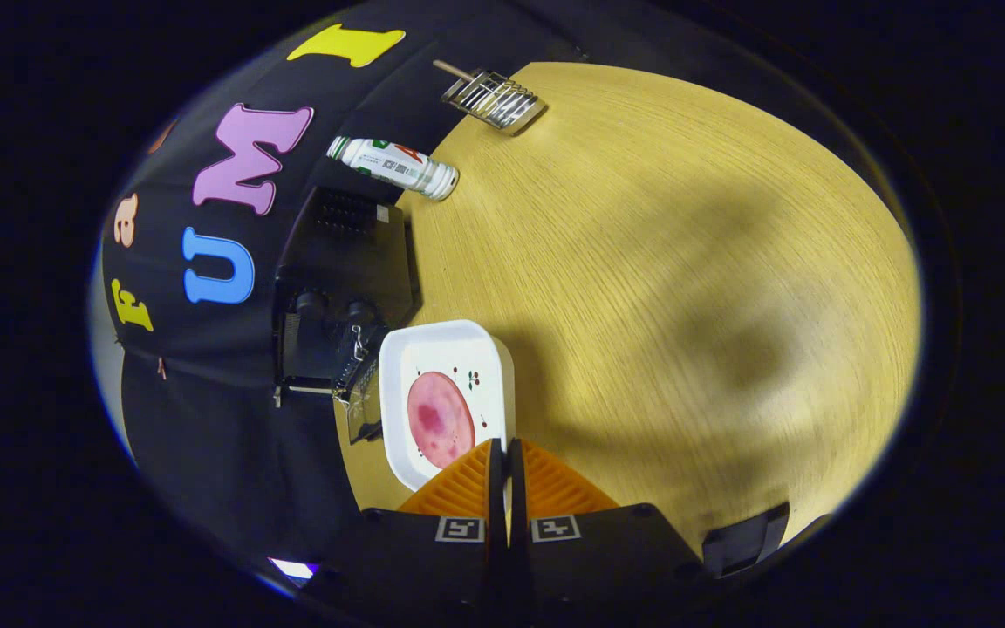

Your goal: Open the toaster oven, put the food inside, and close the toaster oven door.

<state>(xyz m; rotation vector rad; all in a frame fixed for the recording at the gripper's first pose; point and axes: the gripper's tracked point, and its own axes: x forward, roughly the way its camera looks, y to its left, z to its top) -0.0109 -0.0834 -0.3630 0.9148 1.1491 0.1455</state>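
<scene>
Wood table; jaws pinching plate rim, tilted.

- A wooden table, pale grain, with broad soft shadows across it.
- A white bottle lying on its side near the table's far edge.
- A small wire rack with a wooden handle, beyond the bottle.

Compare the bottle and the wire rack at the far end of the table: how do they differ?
The bottle is white, solid and cylindrical; the wire rack is open metal bars with a wooden handle. The bottle is nearer the toaster oven, the rack beyond it. Both rest on the table, far ahead of the gripper, shut on the plate.
</scene>
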